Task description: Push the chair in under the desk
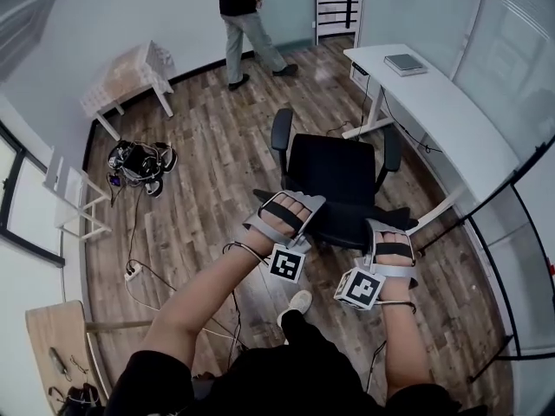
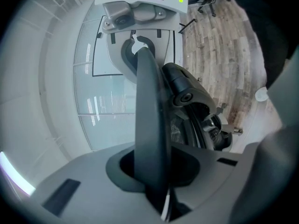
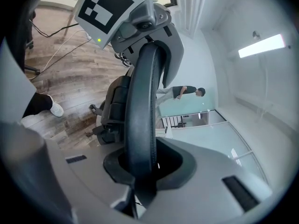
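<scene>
A black office chair (image 1: pixel 334 176) with armrests stands on the wood floor, its seat facing the white desk (image 1: pixel 442 115) at the far right and still apart from it. Both grippers sit on the top rim of the chair's backrest (image 1: pixel 342 232). My left gripper (image 1: pixel 293 204) is shut on the rim's left part, and my right gripper (image 1: pixel 392 229) is shut on its right part. In the left gripper view the dark rim (image 2: pixel 149 125) runs up between the jaws of the left gripper (image 2: pixel 152 171). The right gripper view shows the rim (image 3: pixel 142 101) clamped the same way in the right gripper (image 3: pixel 142 167).
A grey flat box (image 1: pixel 405 62) lies on the desk. A person (image 1: pixel 243 24) walks at the back of the room. A small wooden table (image 1: pixel 130 76), a pile of gear (image 1: pixel 139 161), a white rack (image 1: pixel 74 202) and floor cables (image 1: pixel 132 272) are to the left. Glass walls run along the right.
</scene>
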`<action>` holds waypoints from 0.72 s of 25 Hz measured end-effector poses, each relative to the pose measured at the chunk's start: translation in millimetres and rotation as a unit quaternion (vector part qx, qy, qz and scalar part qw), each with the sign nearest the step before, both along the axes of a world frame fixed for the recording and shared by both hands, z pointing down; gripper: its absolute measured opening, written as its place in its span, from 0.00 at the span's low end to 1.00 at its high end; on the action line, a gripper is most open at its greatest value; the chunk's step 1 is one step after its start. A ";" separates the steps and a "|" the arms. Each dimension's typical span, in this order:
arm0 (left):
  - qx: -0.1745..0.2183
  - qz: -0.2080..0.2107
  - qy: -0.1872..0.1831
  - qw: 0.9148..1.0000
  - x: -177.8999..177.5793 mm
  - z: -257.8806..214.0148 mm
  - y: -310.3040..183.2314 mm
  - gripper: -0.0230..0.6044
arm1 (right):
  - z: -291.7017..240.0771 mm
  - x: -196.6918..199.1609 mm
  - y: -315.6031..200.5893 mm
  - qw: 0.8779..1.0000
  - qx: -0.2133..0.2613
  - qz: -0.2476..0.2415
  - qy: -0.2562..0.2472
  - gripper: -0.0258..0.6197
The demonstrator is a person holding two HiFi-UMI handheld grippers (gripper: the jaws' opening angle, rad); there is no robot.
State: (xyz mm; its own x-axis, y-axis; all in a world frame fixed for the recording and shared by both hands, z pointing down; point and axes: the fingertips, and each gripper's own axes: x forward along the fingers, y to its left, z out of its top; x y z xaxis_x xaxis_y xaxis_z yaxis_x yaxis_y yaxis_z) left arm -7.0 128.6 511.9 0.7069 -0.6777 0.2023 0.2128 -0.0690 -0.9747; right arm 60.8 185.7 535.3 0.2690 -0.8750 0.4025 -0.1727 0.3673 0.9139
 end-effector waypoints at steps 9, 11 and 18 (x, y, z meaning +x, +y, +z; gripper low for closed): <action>-0.008 0.065 0.013 0.998 8.4 -0.9 -30.4 0.17 | 1.4 3.0 -33.4 0.999 -0.024 0.038 -0.011 0.15; -0.016 0.084 0.019 0.996 14.1 -2.6 -34.0 0.18 | 1.7 8.3 -39.3 0.998 -0.032 0.049 -0.012 0.15; -0.037 0.141 0.025 0.989 37.7 -2.5 -29.8 0.18 | -1.3 33.3 -45.0 0.996 -0.029 0.083 -0.006 0.16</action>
State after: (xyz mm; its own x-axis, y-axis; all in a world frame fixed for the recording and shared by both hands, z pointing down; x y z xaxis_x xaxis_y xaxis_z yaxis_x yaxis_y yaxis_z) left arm 30.6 98.8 509.4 0.8764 -0.4363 0.2037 0.1851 -0.0851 -0.9790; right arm 94.1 140.6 534.0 0.4026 -0.7941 0.4553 -0.2453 0.3857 0.8894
